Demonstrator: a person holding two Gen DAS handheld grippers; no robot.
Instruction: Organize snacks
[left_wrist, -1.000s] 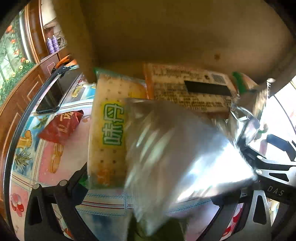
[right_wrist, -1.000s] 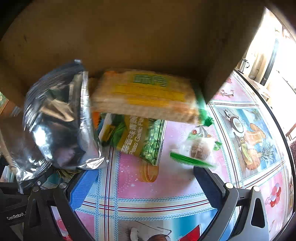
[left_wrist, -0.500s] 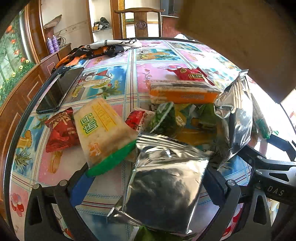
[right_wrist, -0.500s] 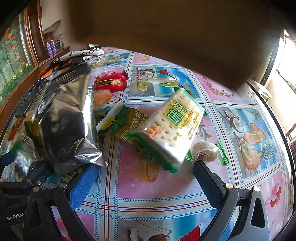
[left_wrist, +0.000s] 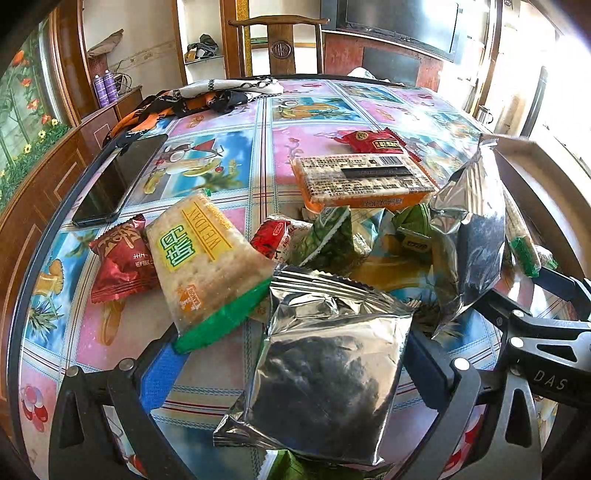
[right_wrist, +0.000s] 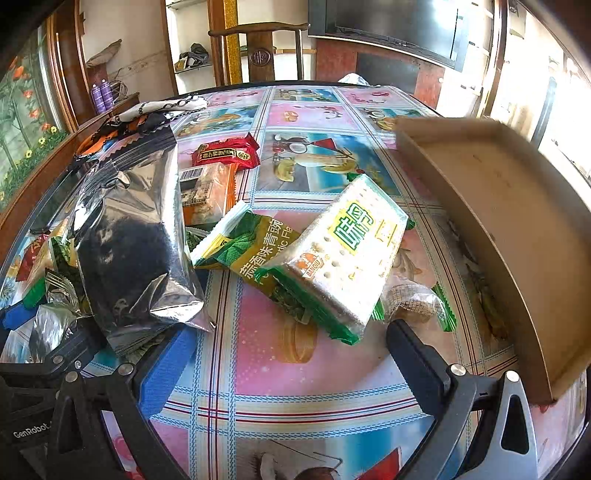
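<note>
Left wrist view, left to right: phone at table edge, red candy pack, cracker pack tilted on the pile, silver bag lying between the spread fingers of left gripper, not clamped; orange box behind it. Right wrist view: second silver bag leaning at left, green pea pack under another cracker pack, right gripper wide apart, holding nothing; cardboard tray tilted at right.

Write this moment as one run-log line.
stage: snacks piled on table | left gripper: open | right gripper: open | brown cardboard tray: empty
</note>
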